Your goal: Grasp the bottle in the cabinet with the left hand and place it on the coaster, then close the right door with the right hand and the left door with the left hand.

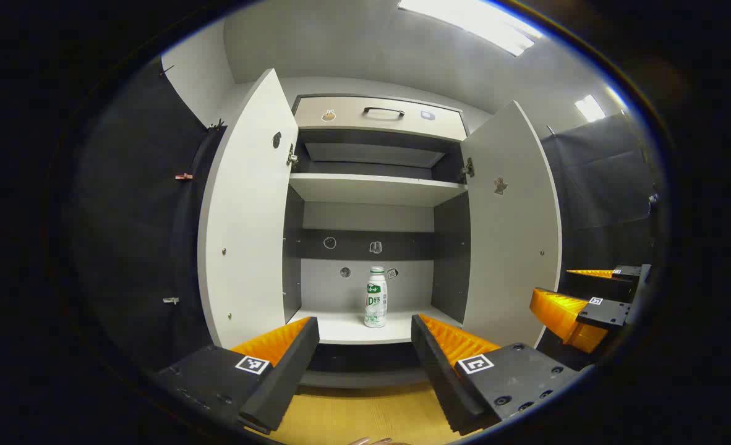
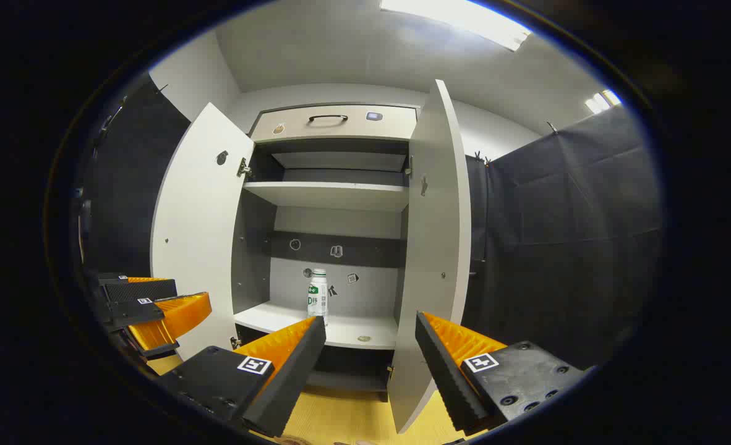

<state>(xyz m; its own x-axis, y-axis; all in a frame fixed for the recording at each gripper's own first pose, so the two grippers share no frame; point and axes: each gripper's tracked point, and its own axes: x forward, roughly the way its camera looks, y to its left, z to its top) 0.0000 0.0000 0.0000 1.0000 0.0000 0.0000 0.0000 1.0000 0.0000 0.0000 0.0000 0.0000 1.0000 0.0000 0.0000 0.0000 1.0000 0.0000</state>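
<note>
I hold 2 grippers in front of a tall white cabinet [image 1: 375, 185]. Both of its doors stand wide open.

My left gripper [image 1: 365, 346] points straight into the cabinet. Its 2 fingers are spread apart and hold nothing. Between them, farther back, I see the bottle [image 1: 375, 297]. It is small and white with a green label, and it stands upright on the low shelf [image 1: 341, 327], near the back wall. My fingers are not touching it. The left door [image 1: 248, 210] swings out on one side of me and the right door [image 1: 511, 228] on the other. Up high there is a drawer [image 1: 378, 116] with a dark handle [image 1: 383, 111]. A yellow wood table [image 1: 365, 420] lies under my fingers. Off at the right edge of the left gripper view I see my right gripper [image 1: 579, 296], with its fingers apart too.

In the right gripper view, my right gripper [image 2: 370, 346] is wide open and empty as well. It sits near the edge of the right door [image 2: 436, 247], which I see almost side on. The bottle [image 2: 318, 295] stands on the shelf past the finger on the left. My left gripper [image 2: 155, 303] shows low at the left edge, in front of the left door [image 2: 198, 235].

I cannot see the coaster well enough to tell where it is.
</note>
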